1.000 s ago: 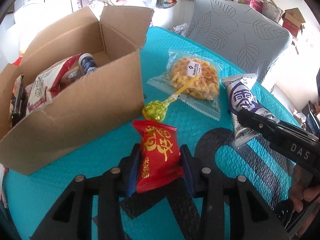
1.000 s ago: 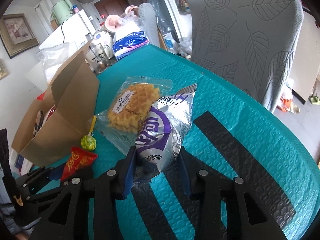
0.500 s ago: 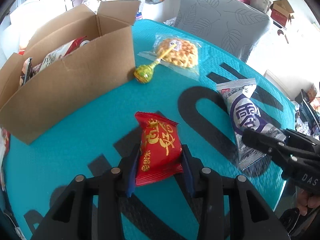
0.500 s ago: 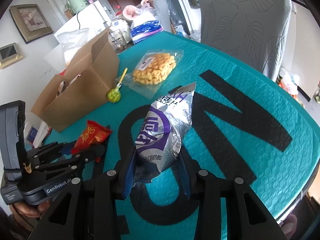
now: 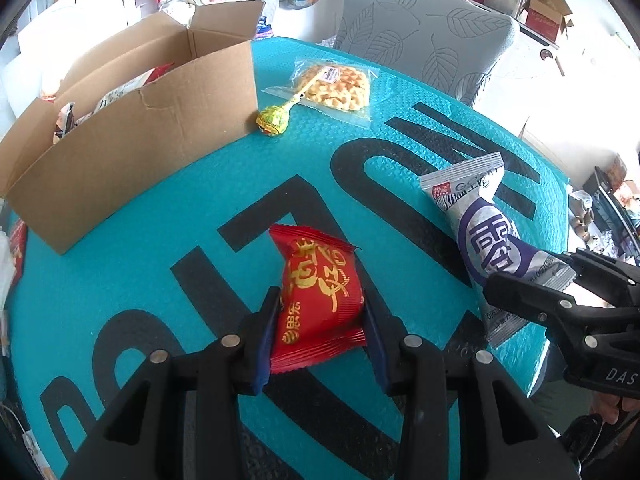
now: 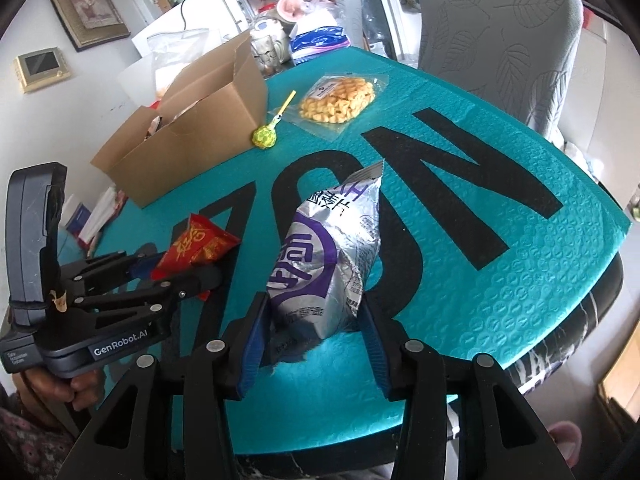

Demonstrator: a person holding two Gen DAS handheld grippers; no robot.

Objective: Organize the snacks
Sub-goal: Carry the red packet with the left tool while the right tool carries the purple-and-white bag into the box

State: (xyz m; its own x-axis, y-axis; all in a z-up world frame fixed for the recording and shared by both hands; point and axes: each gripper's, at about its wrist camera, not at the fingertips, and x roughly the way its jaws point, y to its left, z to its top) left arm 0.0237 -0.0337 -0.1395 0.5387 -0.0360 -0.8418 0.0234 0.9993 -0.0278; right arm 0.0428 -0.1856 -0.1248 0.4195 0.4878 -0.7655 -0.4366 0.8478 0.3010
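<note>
The teal mat with its big black letters shows far more of its surface than a second ago, both cameras having pulled back and risen from it; the cardboard box, open-topped with packets inside, sits at the mat's far left corner and now looks smaller and farther off than before; the grey leaf-patterned chair stands beyond the mat's far edge, as it did. The waffle packet lies near the far edge, unmoved; the lollipop rests just beside the box's near right corner, its stick laid over the waffle packet's edge, also unmoved. The silver and purple snack bag is pinched at its lower end between the right gripper jaws and has come up off the mat, where earlier it lay by the waffle packet; it now hangs toward the near right edge. The red snack packet is clamped between the left gripper jaws, carried back from beside the lollipop to over the mat's near middle.
</note>
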